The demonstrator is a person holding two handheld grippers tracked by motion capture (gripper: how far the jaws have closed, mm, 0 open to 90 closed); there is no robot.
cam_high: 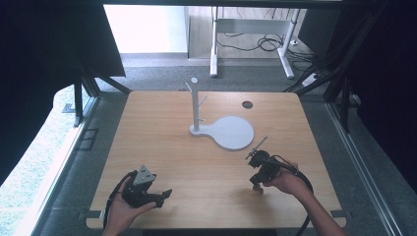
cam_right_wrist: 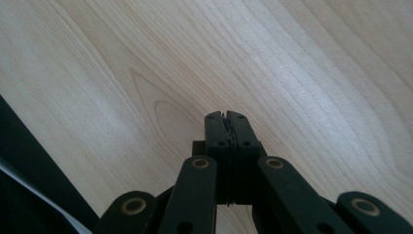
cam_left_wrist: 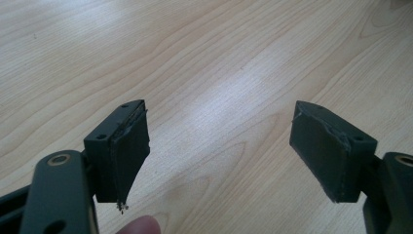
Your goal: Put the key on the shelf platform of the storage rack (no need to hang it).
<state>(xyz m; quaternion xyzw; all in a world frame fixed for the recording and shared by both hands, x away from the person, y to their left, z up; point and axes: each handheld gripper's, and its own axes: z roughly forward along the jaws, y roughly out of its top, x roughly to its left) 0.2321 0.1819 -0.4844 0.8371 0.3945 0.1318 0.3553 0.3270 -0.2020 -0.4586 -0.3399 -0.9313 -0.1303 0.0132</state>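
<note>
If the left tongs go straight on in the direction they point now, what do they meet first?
Probably the bare wooden table. The left tongs are open with nothing between them, and they look down at wood alone; how far off it lies is unclear.

Daylight enters from the far side, where the floor [cam_high: 147,29] at 12 o'clock is overexposed to near white. The surface [cam_high: 162,147] is evenly lit, with a soft shadow beneath the right tool [cam_high: 257,188] at 5 o'clock and another beneath the left tool [cam_high: 166,196] at 7 o'clock. Dark curtains [cam_high: 44,59] at 9 and 3 o'clock fall to near black. The high view is slightly soft and grainy. In the left gripper view, a pale sheen crosses the wood grain toward 1 o'clock; the finger at 6 o'clock is blurred. In the right gripper view, glare streaks the wood toward 2 o'clock, and the 7 o'clock corner is dark.
</note>
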